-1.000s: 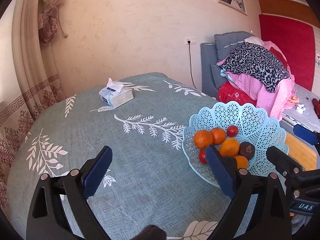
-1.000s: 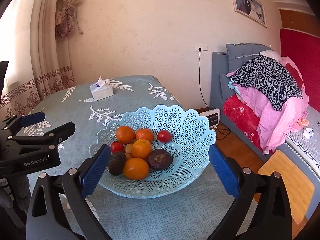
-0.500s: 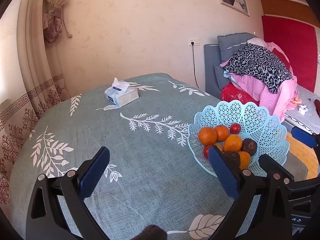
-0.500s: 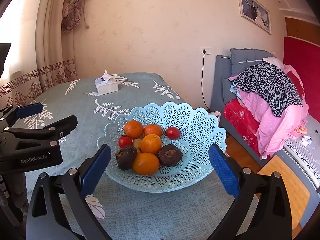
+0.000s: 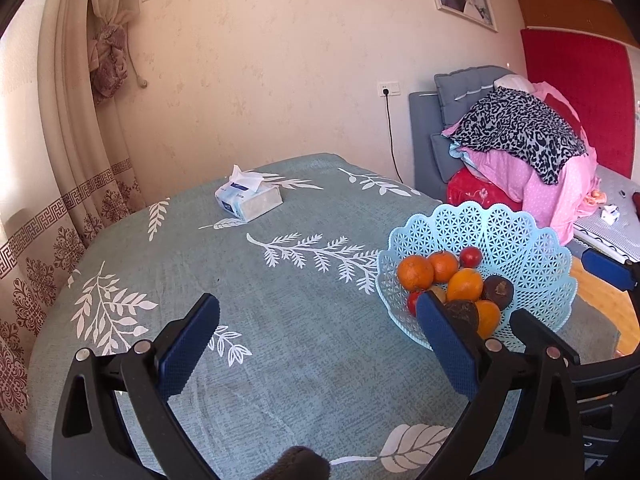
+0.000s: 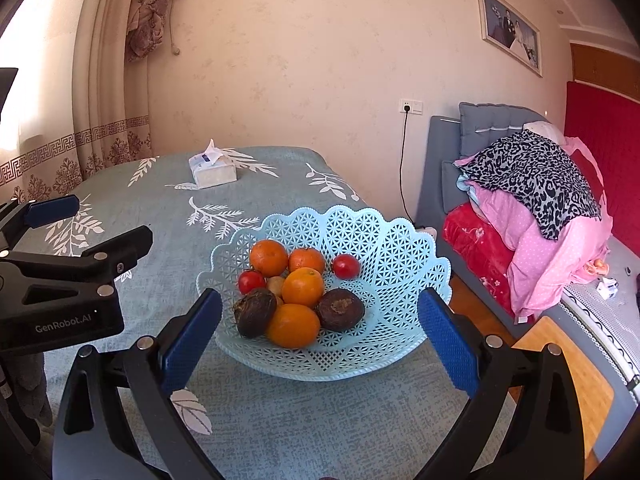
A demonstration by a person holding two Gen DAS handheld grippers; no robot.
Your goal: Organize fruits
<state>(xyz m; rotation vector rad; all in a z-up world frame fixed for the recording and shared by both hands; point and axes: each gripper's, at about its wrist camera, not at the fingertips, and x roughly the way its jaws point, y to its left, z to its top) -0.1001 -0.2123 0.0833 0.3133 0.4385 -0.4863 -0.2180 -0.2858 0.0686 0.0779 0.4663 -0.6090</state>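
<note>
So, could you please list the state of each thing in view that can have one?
left gripper: open, nothing between its jaws, which have just been opening.
right gripper: open, empty, in front of the basket.
basket: upright on the tablecloth, holding fruit.
fruits: piled inside the basket, none outside.
tissue pack: open, a tissue sticking out on top.
curtain: tied back.

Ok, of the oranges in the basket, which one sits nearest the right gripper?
The front orange, lowest in the right wrist view, wedged between the two dark brown fruits. The other three oranges lie behind it, deeper in the basket.
</note>
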